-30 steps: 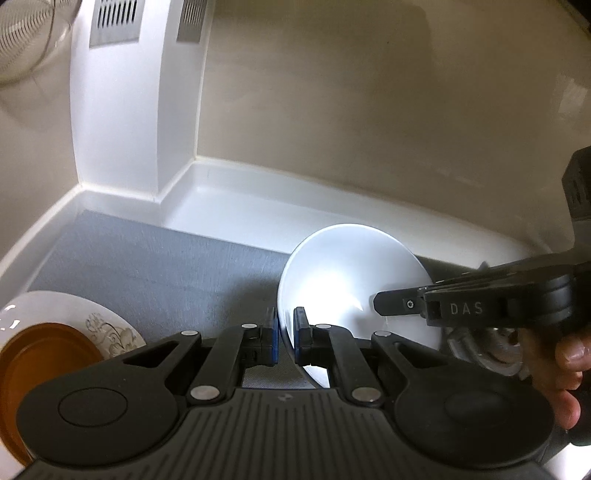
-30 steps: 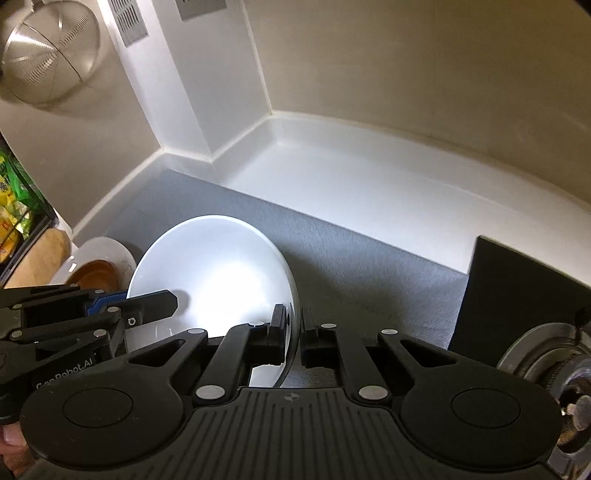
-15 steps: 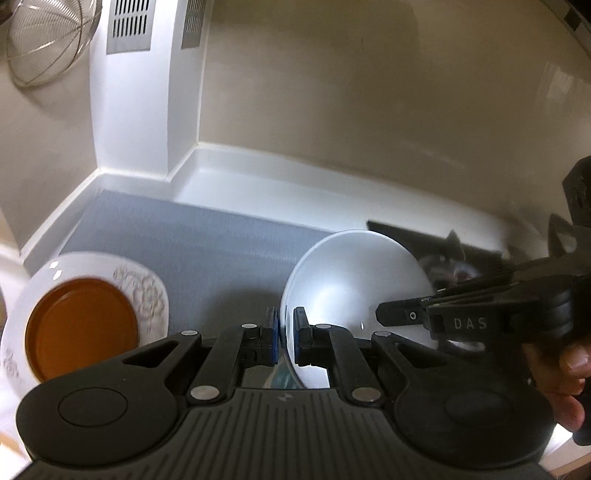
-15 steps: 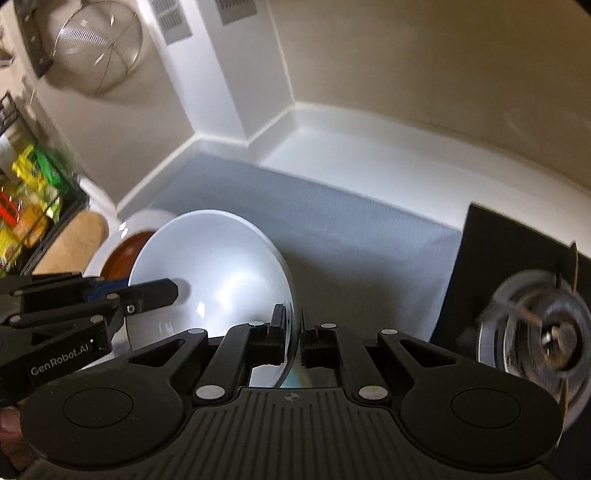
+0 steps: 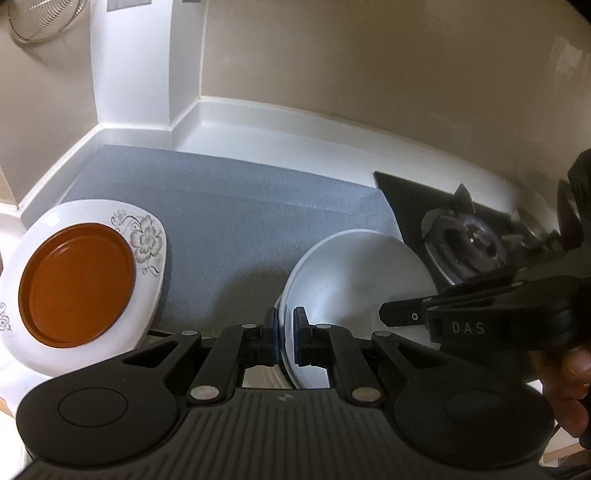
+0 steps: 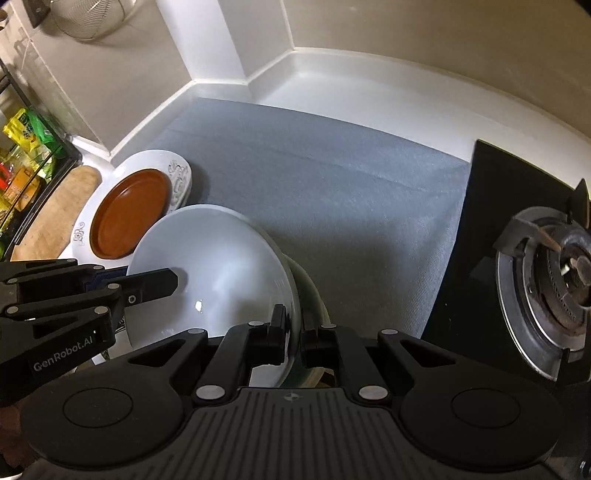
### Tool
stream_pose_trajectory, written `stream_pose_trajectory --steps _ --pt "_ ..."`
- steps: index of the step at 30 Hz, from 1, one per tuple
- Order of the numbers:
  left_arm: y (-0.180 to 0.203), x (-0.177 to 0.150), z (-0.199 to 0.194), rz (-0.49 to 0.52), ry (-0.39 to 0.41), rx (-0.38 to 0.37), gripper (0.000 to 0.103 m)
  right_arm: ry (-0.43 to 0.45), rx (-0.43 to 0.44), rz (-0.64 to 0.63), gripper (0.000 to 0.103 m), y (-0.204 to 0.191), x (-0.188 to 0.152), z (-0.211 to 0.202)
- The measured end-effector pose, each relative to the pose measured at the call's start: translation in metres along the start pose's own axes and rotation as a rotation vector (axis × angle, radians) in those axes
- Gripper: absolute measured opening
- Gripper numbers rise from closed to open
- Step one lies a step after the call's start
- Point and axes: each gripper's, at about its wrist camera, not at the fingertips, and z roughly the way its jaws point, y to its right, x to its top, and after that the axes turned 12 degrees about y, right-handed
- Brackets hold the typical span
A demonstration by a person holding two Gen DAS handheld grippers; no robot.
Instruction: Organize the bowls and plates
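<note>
A white bowl (image 5: 354,280) is held tilted above the grey mat (image 5: 229,221), gripped on two sides of its rim. My left gripper (image 5: 285,334) is shut on its left rim, and my right gripper (image 6: 293,330) is shut on its right rim. The bowl also shows in the right wrist view (image 6: 221,266). Another dish (image 6: 312,299) shows partly under the bowl. A brown plate (image 5: 75,284) lies on a white flowered plate (image 5: 147,240) at the left, apart from the bowl.
A black gas stove (image 6: 535,258) with a burner stands at the right of the mat. White counter and beige walls lie behind. A shelf with packets (image 6: 26,147) and a hanging wire strainer (image 6: 88,18) are at the far left.
Both grippers and the bowl have pulled back and risen. The brown plate stack and the stove burner have come further into view.
</note>
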Motion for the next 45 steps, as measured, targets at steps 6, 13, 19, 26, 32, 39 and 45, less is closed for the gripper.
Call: stream_pose_trajectory --steps 6,13,19,26,32,39,45 --pt "0.003 -0.002 0.003 0.02 -0.019 0.017 0.007 -0.02 -0.004 0.014 0.008 0.002 -0.003 0.005" --pt "0.006 -0.003 0.007 0.049 -0.031 0.046 0.007 -0.036 0.004 0.005 0.008 0.001 -0.005 0.01" --pt "0.007 -0.005 0.011 0.067 -0.029 0.061 0.007 -0.035 0.006 -0.006 0.008 0.001 -0.004 0.012" --pt "0.008 -0.008 0.013 0.083 -0.026 0.067 0.008 -0.033 0.008 0.012 0.008 0.002 -0.003 0.012" --pt "0.009 -0.009 0.014 0.087 -0.03 0.068 0.008 -0.03 0.004 0.035 0.008 0.004 -0.003 0.013" --pt "0.008 -0.011 0.014 0.078 -0.042 0.061 0.008 -0.035 -0.008 0.092 0.008 0.007 -0.004 0.013" --pt "0.008 -0.012 0.013 0.08 -0.048 0.058 0.008 -0.057 -0.008 0.174 0.008 0.013 -0.003 0.013"
